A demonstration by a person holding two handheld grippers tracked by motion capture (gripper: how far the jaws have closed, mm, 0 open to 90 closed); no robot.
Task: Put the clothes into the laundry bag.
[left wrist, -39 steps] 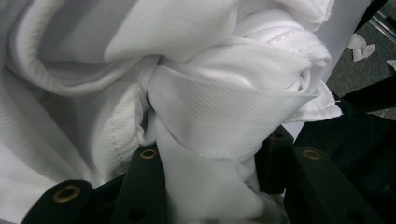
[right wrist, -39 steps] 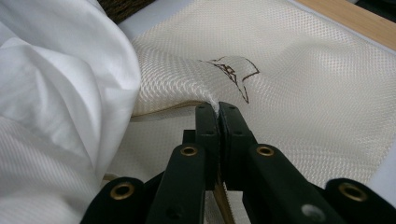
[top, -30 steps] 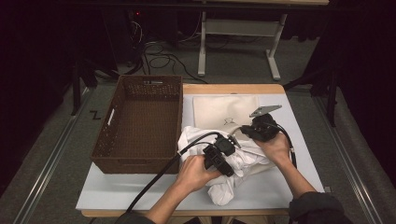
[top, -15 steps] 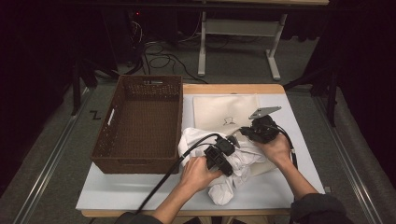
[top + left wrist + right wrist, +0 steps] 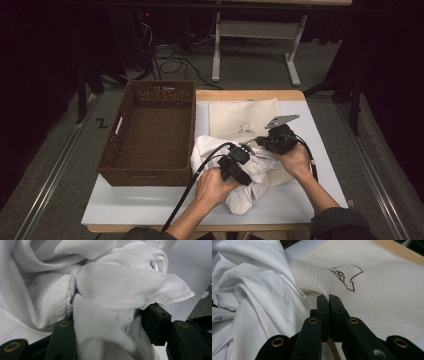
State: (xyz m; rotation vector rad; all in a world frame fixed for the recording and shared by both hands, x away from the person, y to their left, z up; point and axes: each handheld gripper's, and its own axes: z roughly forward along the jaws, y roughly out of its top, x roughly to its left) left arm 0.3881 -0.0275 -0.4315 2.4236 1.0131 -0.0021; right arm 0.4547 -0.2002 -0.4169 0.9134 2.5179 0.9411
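A crumpled white garment (image 5: 248, 194) lies on the front middle of the table, partly over a flat cream bag (image 5: 239, 112) with a small brown drawing on it. My left gripper (image 5: 245, 151) sits on top of the garment. In the left gripper view a thick bunch of the white garment (image 5: 120, 282) is squeezed between the jaws of the left gripper (image 5: 110, 322). My right gripper (image 5: 261, 142) is just right of the garment. Its jaws (image 5: 328, 298) are pressed together on a raised fold of the cream bag (image 5: 382, 290), beside the white garment (image 5: 249, 290).
A brown wicker basket (image 5: 145, 172) stands open on the left half of the pale table (image 5: 150, 205), touching the garment's left edge. A black cable (image 5: 192, 187) trails from the left gripper over the front edge. Beyond the table are a floor, cables and a metal stand.
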